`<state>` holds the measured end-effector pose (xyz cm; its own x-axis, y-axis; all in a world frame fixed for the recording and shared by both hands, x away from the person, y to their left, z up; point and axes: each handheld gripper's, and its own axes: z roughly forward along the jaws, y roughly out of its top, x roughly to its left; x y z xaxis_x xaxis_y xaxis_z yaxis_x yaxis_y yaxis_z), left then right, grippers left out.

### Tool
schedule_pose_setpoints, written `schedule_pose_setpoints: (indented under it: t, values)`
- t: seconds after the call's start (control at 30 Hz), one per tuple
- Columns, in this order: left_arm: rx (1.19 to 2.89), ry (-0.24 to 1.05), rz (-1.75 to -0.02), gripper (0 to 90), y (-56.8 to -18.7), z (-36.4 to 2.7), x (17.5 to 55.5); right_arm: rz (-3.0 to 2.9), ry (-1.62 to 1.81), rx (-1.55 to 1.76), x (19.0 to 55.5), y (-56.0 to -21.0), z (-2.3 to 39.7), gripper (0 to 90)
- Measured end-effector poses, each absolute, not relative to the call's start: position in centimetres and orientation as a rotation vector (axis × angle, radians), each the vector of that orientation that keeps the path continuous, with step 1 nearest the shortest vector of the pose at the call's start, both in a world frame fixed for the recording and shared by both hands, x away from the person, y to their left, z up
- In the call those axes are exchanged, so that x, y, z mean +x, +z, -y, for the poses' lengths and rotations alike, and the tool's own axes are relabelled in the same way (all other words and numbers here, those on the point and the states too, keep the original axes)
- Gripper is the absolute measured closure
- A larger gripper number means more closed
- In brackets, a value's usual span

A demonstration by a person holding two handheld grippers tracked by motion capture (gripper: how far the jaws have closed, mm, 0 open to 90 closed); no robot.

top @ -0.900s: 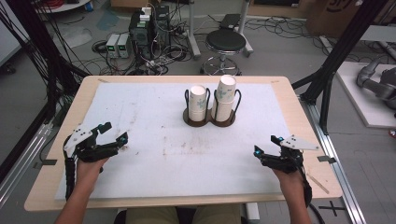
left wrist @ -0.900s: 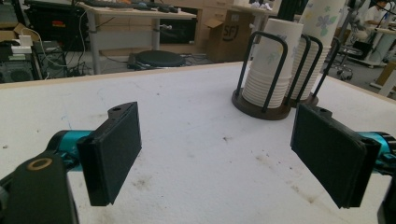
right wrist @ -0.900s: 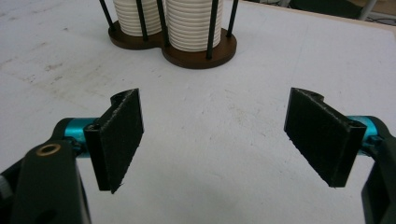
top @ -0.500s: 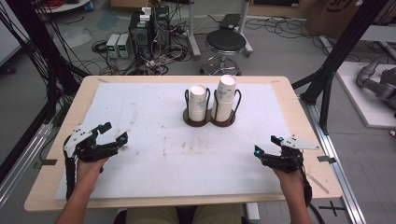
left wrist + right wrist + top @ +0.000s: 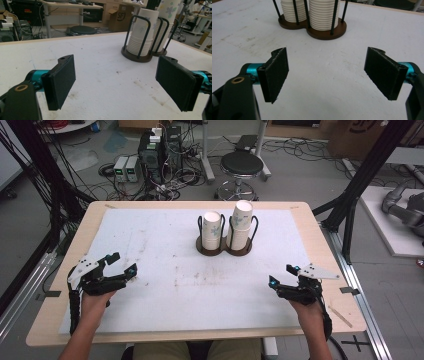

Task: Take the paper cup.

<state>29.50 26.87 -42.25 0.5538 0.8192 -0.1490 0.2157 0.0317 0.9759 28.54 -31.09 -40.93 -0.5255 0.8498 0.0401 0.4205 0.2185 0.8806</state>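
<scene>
A cup holder (image 5: 224,249) is standing on the far middle of the table (image 5: 150,270), with two cup stacks (image 5: 240,225) sitting side by side in it. The left gripper (image 5: 122,264) is resting near the left edge and the right gripper (image 5: 282,275) near the right edge, both well apart from the holder. Behind the table a stool (image 5: 242,166) is standing, apparently on the floor.

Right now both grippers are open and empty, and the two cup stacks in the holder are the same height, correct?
Not quite. In the high view the right cup stack stands taller than the left cup stack in the holder. The left gripper and right gripper are open and empty.
</scene>
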Motion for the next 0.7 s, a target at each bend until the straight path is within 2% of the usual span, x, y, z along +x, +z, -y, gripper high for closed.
schedule_pose_setpoints:
  t: [0.27,0.57,0.7]
  values:
    - [1.519,0.581,-0.922,16.4,-42.3,-26.7,29.4,-2.043,1.368,1.144,29.3,-39.6,29.7,20.2]
    - [1.527,0.574,-0.918,16.4,-42.4,-26.8,29.3,-2.084,1.423,1.044,30.9,-36.3,27.6,20.3]
    - [1.536,0.572,-0.908,16.5,-42.3,-26.7,29.3,-2.129,1.442,0.979,32.6,-34.1,25.2,20.3]
